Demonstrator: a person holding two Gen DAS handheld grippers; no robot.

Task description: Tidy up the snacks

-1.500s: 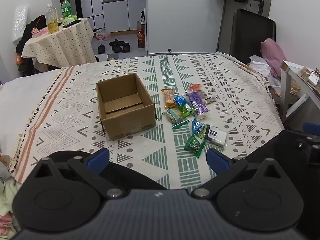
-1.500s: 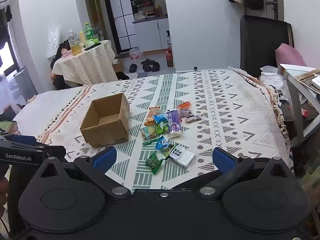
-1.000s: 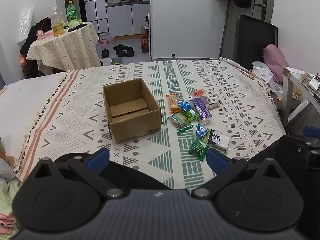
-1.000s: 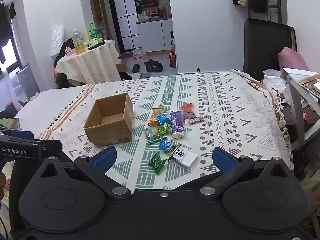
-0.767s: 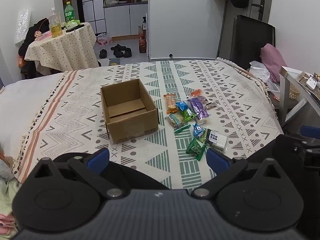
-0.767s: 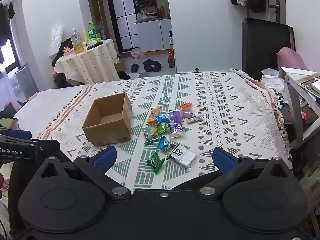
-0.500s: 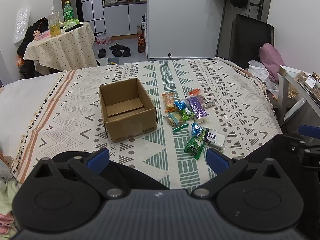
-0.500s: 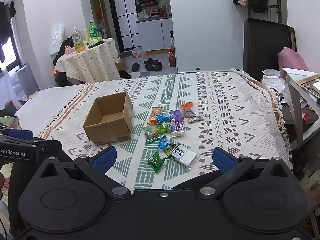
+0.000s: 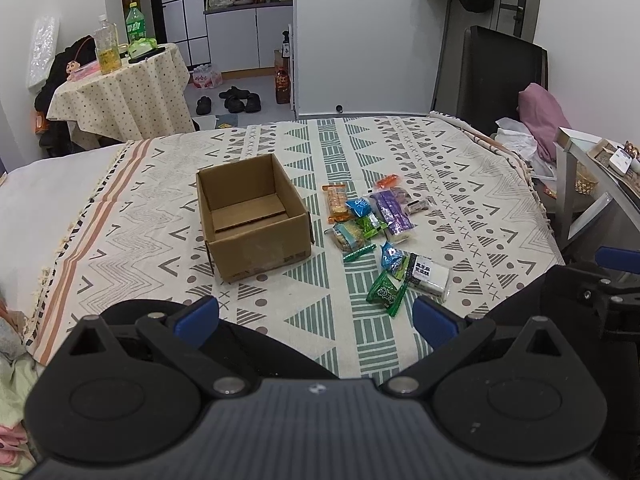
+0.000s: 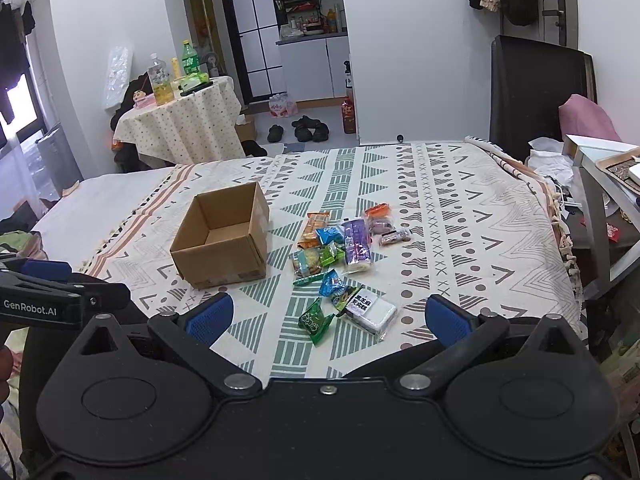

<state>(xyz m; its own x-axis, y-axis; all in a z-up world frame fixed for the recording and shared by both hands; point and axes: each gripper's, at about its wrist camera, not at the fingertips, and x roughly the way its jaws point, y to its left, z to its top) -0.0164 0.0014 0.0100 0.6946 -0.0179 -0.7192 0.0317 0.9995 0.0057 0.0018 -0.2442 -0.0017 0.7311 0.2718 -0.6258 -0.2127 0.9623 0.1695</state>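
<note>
- Cardboard first: the open box [image 9: 252,220] sits on the patterned bedspread [image 9: 460,184], ahead of the left gripper [image 9: 316,318] and toward its left finger; nothing shows inside it.
- Snack packets lie in a loose cluster just beside the box, ahead of the left gripper's right finger and squarely ahead of the right gripper [image 10: 328,318].
- Nearest the right gripper's fingers are the green packet [image 10: 315,320] and the white block with a black label [image 10: 372,309], touching or nearly touching; beyond them lie a blue packet [image 10: 333,282], a purple packet [image 10: 356,243] and an orange one [image 10: 314,227].
- Both grippers are spread wide with nothing between the blue pads [image 10: 210,316]; both hang short of the snacks.
- Judgement: sorting has not begun, and this is the approach to a first pick.
- Next move, probably: bring the right gripper down onto the green packet or white block and close across a narrow side. Flat foil may slip or drag a neighbour, so a low, square entry seems wise.
</note>
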